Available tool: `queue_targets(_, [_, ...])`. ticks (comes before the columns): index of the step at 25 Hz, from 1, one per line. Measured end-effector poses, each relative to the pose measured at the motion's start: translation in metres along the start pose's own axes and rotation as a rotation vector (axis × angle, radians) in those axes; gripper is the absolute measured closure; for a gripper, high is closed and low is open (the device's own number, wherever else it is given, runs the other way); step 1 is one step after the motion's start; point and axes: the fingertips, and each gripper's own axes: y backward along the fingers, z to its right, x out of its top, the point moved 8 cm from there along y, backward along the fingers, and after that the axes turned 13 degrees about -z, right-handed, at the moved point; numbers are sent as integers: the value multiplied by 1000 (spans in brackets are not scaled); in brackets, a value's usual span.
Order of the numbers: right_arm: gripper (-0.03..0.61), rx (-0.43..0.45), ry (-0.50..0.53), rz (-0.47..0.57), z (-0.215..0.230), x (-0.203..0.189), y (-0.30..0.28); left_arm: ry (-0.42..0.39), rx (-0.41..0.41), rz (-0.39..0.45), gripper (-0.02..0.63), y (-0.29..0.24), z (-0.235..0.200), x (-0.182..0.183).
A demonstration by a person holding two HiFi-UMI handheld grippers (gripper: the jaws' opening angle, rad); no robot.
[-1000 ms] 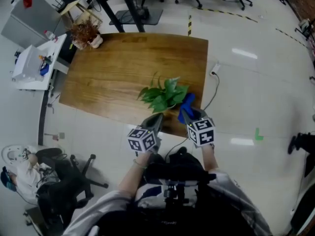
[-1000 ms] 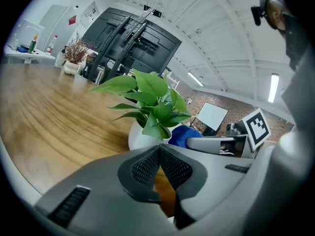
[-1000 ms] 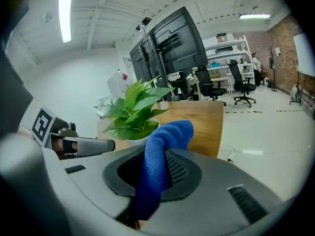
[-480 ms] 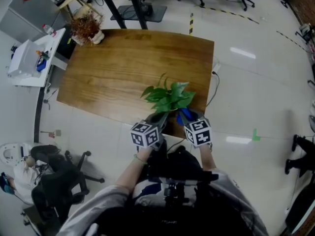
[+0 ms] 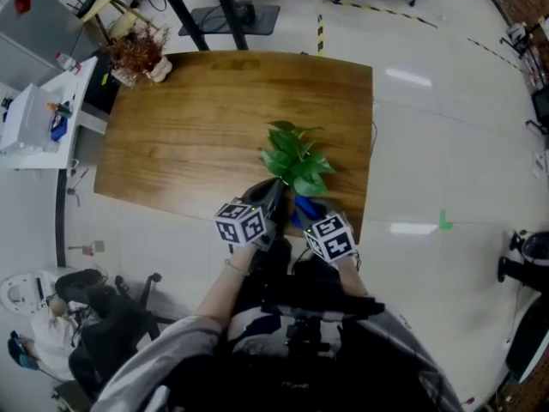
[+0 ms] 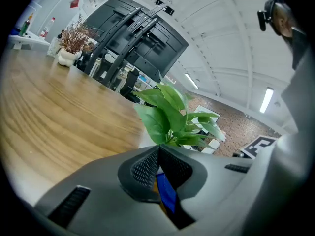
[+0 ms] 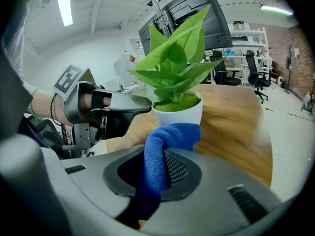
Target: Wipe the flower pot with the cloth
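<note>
Left gripper (image 6: pixel 158 149) pinching pot (image 7: pixel 178 115), right gripper (image 7: pixel 158 157) clamping cloth (image 7: pixel 167 136)

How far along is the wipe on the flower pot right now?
Done: the cloth is picked up, clamped in the jaws of the right gripper. In hand: its folded end appears to press the wall of the white flower pot, while the jaws of the left gripper look closed on the rim, steadying it. Left: the wiping itself; no cleaned area can be judged from here.
</note>
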Motion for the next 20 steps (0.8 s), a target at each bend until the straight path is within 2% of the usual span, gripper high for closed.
queue_targets(5, [508,-30,-27,3,-4,2,-4,-7,-34,-11,607,-2,-19,18])
queue_targets(10, [508,-151,-110,37,21,-3,24,-29,-70,-44,607,2,-28,25])
queue_targets(14, [508,-254,-40,91,39,22,41,-46,-114,-91,607,-1,-23,17])
queue_targets(17, [508,-258,16,106,43,39,38,-65,-145,-125,607,-6,-19,10])
queue_targets(20, [508,-251,8,90,39,42,28,-62,-149,-122,607,-9,-23,12])
